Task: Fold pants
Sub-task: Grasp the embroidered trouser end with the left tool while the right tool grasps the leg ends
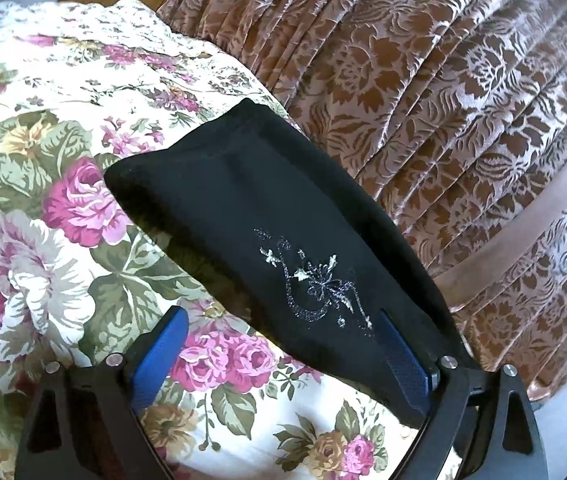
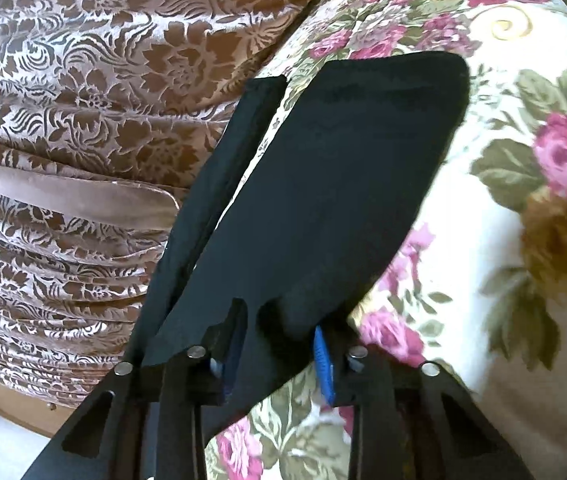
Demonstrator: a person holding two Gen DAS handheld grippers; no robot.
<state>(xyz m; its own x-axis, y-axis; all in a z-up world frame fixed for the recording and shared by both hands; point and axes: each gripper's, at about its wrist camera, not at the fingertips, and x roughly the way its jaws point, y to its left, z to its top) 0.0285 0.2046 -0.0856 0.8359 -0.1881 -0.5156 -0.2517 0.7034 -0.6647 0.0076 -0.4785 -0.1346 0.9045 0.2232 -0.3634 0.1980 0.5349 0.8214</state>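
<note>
The black pants lie on a floral bedspread. A silver glitter motif shows on the cloth. My left gripper is open, with blue pads wide apart. The cloth drapes over its right finger, and the left finger is bare. In the right wrist view the pants stretch forward as a wide panel with a narrow strip at its left. My right gripper has its jaws part open, and black cloth lies between and over the fingers. Whether it grips the cloth is unclear.
A brown and silver floral bed skirt hangs pleated beside the bedspread and also shows in the right wrist view. A plain satin band crosses it. The bedspread fills the right side.
</note>
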